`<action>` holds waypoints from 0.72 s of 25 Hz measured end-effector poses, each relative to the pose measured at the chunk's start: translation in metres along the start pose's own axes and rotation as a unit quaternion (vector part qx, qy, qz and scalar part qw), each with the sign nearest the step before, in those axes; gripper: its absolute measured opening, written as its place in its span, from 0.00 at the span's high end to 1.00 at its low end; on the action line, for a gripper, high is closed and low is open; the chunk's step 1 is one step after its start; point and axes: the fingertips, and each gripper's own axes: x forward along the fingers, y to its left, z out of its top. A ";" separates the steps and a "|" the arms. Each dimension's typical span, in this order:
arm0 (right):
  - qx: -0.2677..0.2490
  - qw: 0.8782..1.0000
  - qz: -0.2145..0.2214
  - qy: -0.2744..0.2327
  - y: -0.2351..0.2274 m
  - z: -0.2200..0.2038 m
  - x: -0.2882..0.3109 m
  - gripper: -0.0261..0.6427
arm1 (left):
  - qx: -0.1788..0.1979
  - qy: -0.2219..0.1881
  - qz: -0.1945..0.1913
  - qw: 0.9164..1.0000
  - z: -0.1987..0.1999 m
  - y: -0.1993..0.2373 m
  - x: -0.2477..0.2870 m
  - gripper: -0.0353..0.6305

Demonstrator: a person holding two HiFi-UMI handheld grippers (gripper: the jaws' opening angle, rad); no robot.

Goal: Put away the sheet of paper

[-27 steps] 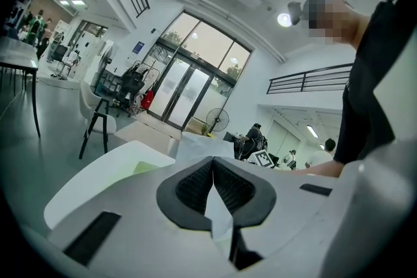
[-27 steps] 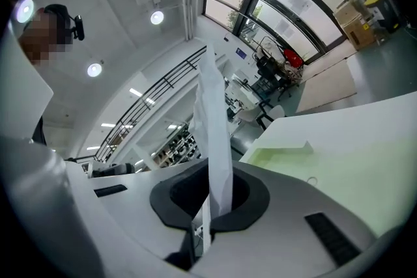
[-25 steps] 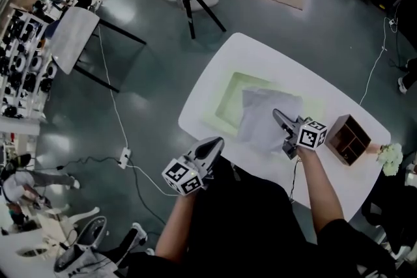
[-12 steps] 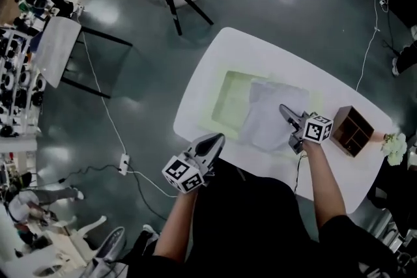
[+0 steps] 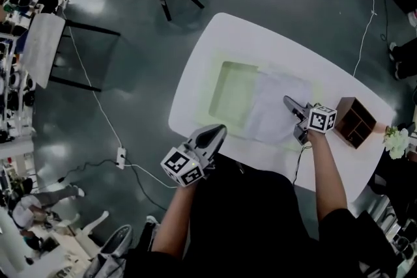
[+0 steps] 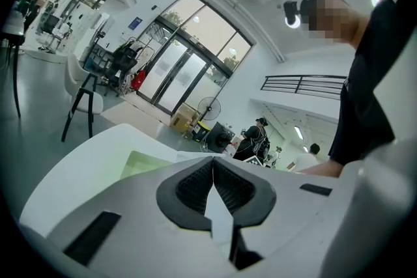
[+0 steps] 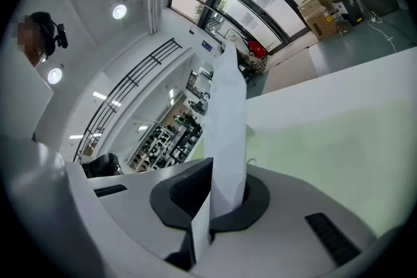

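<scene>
Sheet of paper pinched at the right of a white counter (image 5: 195, 84)

The left hand-held gripper (image 5: 215, 134) hovers at the counter's near edge, its jaws together with nothing between them. A pale green mat (image 5: 231, 91) lies mid-counter, and the sheet of paper (image 5: 273, 107) hides the mat's right part. The right hand-held gripper (image 5: 290, 103) is clamped on the sheet's near right edge. In the right gripper view the sheet rises between the jaws and blocks the room behind. A wooden organizer (image 5: 355, 122) stands further right. White flowers (image 5: 396, 140) sit near the frame's edge, hard to make out.
</scene>
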 end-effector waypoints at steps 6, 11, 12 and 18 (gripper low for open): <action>0.003 1.000 0.003 0.014 -0.012 -0.002 0.007 0.96 | -0.011 0.008 0.006 1.000 -0.002 0.012 0.003 0.94; 0.009 1.000 -0.005 0.026 -0.020 -0.003 0.013 0.96 | -0.010 0.015 -0.010 1.000 0.001 0.012 0.007 0.94; 0.010 1.000 -0.007 0.027 -0.022 -0.004 0.013 0.96 | -0.011 0.016 -0.010 1.000 0.001 0.013 0.008 0.94; 0.009 0.999 -0.014 0.044 -0.028 -0.013 0.012 0.96 | -0.015 0.015 -0.010 1.000 0.002 0.016 0.009 0.94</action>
